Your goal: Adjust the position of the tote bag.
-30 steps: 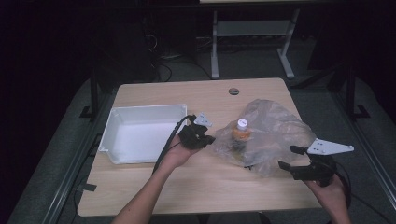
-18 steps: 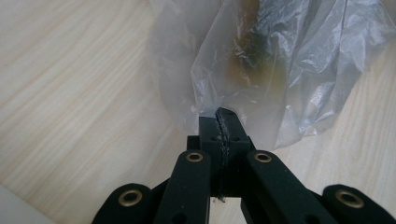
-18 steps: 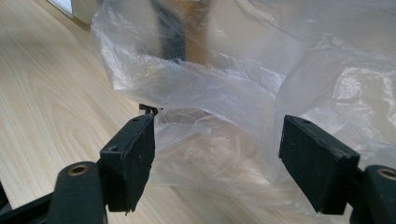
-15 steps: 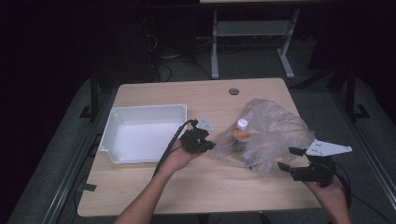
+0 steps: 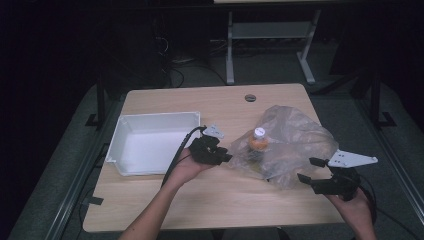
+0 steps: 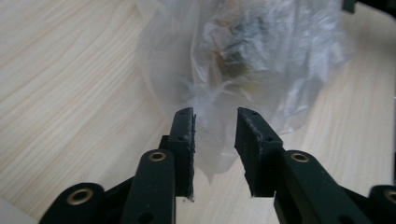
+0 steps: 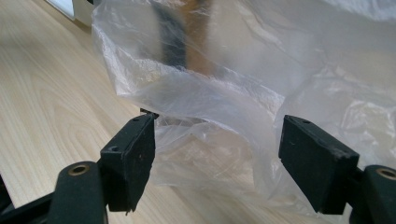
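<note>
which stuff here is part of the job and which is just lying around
In the job:
- clear plastic bag
- bottle inside it
- left gripper, jaws just opened at the bag's edge
- right gripper, open at the bag

Lying about:
- white tray

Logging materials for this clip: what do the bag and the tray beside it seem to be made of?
The bag looks like thin clear plastic film, glossy: it crinkles, catches glare, and a bottle shows through it. The tray looks like rigid white plastic with a smooth, fairly matte finish and moulded rim, though the high view leaves that open.
</note>
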Motion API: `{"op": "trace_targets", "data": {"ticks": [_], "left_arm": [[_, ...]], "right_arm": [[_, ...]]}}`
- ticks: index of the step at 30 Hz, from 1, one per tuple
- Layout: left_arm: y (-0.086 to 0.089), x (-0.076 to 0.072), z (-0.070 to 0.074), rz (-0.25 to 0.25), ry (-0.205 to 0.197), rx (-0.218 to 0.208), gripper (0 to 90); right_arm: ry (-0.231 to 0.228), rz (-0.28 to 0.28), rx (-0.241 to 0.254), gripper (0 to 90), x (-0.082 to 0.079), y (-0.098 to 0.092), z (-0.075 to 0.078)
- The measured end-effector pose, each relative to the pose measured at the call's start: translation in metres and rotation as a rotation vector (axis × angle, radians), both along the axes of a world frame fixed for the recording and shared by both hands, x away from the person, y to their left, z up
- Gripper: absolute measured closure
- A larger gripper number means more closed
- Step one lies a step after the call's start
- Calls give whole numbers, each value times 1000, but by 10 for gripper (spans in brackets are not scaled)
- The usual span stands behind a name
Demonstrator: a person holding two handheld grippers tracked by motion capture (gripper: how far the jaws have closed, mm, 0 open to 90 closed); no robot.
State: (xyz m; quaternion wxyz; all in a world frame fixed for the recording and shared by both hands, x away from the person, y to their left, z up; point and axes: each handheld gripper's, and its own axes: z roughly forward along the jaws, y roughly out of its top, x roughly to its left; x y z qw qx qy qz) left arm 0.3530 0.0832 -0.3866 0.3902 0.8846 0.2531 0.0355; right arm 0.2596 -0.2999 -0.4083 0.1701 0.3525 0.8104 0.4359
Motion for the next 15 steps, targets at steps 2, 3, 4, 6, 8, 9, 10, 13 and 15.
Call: {"op": "trace_targets", "data": {"ticks": [2, 3, 4, 6, 8, 9, 10, 13, 15], "left_arm": [[1, -1, 4, 4, -10, -3, 625], [2, -2, 6, 2, -14, -7, 607], [3, -2, 8, -2, -14, -2, 580], [5, -2, 14, 8, -21, -24, 487], [6, -2, 24, 11, -33, -40, 420], [6, -2, 30, 14, -48, -32, 396], [5, -2, 36, 15, -52, -37, 375], [-1, -1, 51, 10, -76, -37, 356], [-6, 1, 56, 3, -86, -34, 345]], "right_arm": [[-1, 0, 0, 264, 0, 1, 0], [-3, 1, 0, 264, 0, 1, 0], [-1, 2, -2, 264, 0, 1, 0], [1, 3, -3, 264, 0, 2, 0], [-7, 7, -8, 264, 0, 2, 0], [-7, 7, -8, 265, 0, 2, 0], [-7, 7, -7, 264, 1, 2, 0], [-2, 5, -5, 265, 0, 2, 1], [-4, 5, -5, 264, 0, 2, 1]]}}
